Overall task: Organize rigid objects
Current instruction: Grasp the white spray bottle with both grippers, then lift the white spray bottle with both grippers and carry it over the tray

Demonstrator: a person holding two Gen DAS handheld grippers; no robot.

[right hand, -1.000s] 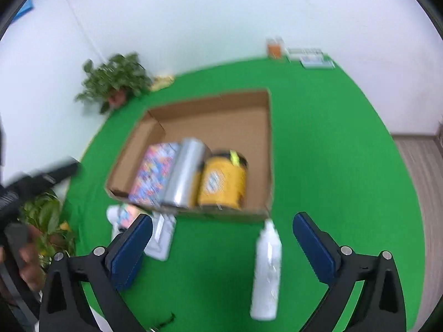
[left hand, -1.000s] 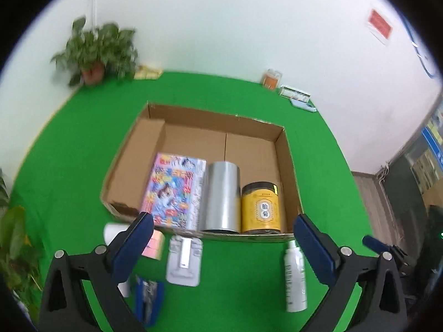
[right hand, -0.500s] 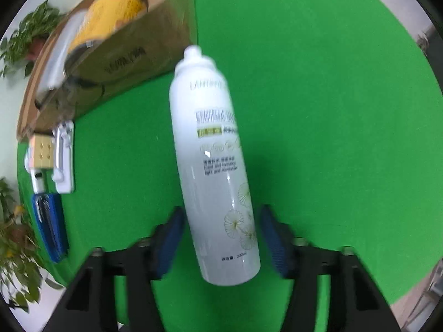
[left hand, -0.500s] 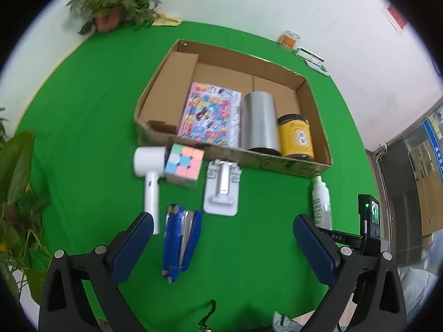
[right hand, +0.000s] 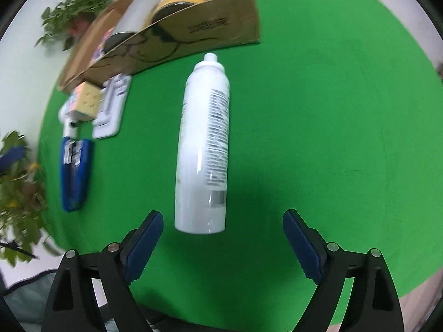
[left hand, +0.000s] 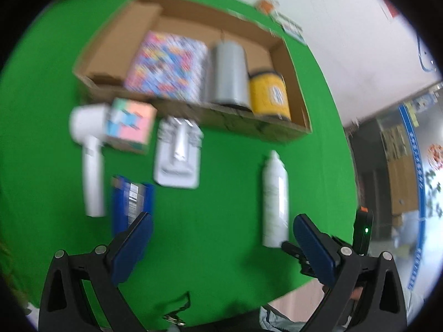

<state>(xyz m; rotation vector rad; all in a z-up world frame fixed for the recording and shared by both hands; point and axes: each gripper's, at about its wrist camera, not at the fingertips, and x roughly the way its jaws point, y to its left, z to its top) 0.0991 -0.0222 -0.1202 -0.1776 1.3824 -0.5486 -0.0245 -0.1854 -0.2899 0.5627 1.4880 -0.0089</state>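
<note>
Both wrist views angled steeply down, close over the table, sharing spray bottle (left hand: 275, 199) and cardboard box (right hand: 221, 25)

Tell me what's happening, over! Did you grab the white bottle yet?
Not yet. Right gripper open, jaws just reopened, bottle lying free ahead. Left gripper open, empty. Box beyond; nothing in the way.

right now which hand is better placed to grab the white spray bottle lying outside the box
Right. The right gripper is open with the white spray bottle lying straight ahead, its base just beyond the fingertips. The left gripper is open too, but the bottle lies off to its side.
</note>
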